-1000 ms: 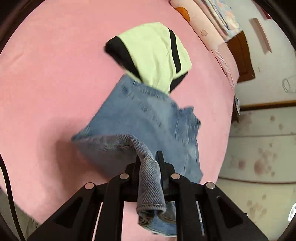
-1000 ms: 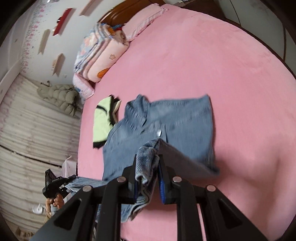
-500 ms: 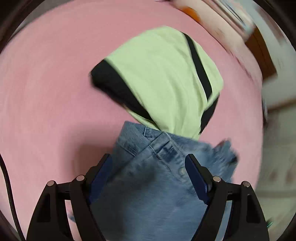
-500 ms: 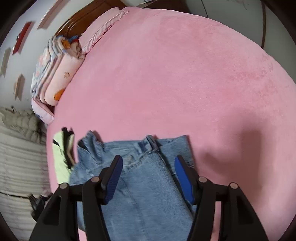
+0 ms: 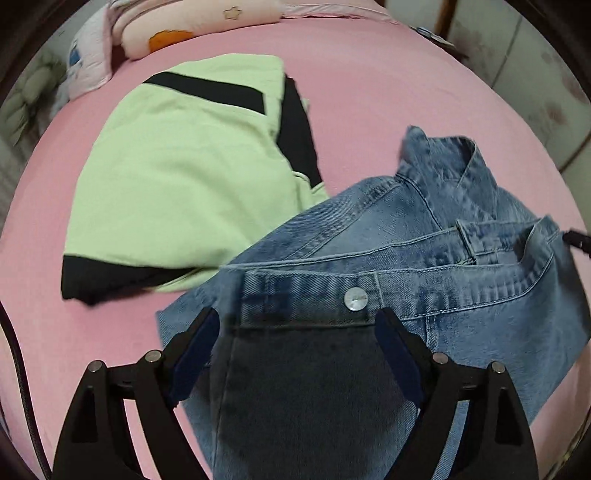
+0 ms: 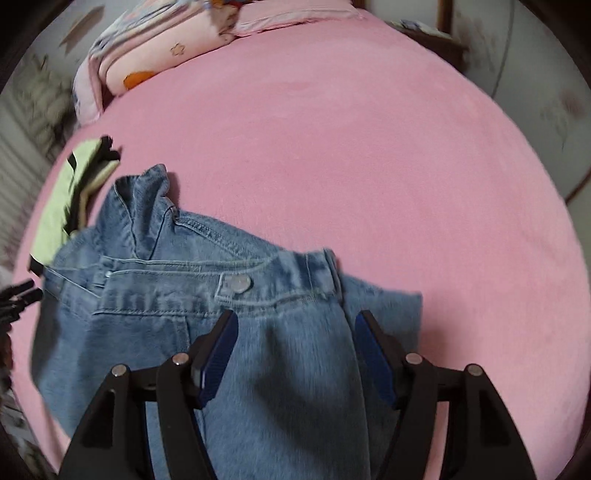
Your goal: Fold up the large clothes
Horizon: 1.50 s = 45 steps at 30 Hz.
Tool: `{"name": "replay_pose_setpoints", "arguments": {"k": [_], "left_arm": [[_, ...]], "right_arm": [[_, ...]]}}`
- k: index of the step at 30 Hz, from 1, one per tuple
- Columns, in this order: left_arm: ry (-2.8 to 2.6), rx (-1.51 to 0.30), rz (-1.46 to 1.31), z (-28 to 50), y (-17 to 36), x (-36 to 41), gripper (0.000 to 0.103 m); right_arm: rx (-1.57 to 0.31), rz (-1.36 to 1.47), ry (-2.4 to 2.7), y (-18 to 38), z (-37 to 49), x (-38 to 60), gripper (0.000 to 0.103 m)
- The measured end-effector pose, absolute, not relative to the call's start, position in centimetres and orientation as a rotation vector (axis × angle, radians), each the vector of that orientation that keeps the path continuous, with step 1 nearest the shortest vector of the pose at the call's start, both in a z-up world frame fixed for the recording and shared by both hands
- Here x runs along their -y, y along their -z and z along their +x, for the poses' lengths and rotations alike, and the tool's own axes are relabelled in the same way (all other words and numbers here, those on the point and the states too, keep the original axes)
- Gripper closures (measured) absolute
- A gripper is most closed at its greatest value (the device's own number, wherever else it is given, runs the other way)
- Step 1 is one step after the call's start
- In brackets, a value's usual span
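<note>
step: I judge a fold of the jeans [image 5: 424, 258] is just laid down; I'm releasing and need the next grab points.
left gripper [image 5: 295, 328]: jaws well apart, have just been opening; denim lies under and between them but the pads press on nothing.
right gripper [image 6: 293, 332]: jaws apart, also just been opening; folded denim runs between the fingers, not clamped.
jeans place: on the pink bed [image 6: 369, 147], toward its near edge, waistband up with the metal button [image 5: 355, 297] showing; a loose denim flap sticks up at the far side.
neighbour: green-and-black garment [image 5: 184, 177] already folded, lying just beside the jeans on their left, toward the pillow [image 5: 177, 22] end; jeans edge touches or overlaps its corner, I can't tell which.
how to do it well: I lift both grippers straight off so the pads don't drag the top layer. Then I take the two ends of the same edge, pinching all layers, not only the top one.
fold line: I keep it square to the waistband; tuck the raised flap flat first or it bulges.
risk: I judge thick denim may spring open; pulling sideways could shove the green garment out of shape.
clearance: plenty of bare bed on the right, so I work toward that side.
</note>
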State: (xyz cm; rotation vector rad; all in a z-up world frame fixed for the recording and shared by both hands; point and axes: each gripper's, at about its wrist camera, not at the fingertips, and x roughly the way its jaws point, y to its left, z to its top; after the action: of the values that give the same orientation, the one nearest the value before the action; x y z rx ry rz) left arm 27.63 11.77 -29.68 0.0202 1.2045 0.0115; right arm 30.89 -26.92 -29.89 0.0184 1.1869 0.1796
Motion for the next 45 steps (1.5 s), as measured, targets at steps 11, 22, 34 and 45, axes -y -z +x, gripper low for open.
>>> {"name": "replay_pose_setpoints", "arguments": {"k": [11, 22, 34, 45], "left_arm": [[-0.04, -1.212, 0.059, 29.6, 32.8, -11.8, 0.012], [-0.097, -1.206, 0.091, 30.5, 33.9, -11.7, 0.038], [-0.005, -1.277, -0.045, 28.8, 34.0, -16.2, 0.023], [0.042, -1.253, 0.041, 27.8, 34.7, -15.5, 0.051]], "right_arm": [[-1.177, -0.137, -0.207, 31.2, 33.0, 24.1, 0.037], [-1.19, -0.216, -0.161, 33.2, 32.9, 23.6, 0.034], [-1.226, -0.131, -0.236, 34.3, 32.5, 26.0, 0.035], [-1.178, -0.056, -0.215, 33.3, 31.4, 27.1, 0.083]]}}
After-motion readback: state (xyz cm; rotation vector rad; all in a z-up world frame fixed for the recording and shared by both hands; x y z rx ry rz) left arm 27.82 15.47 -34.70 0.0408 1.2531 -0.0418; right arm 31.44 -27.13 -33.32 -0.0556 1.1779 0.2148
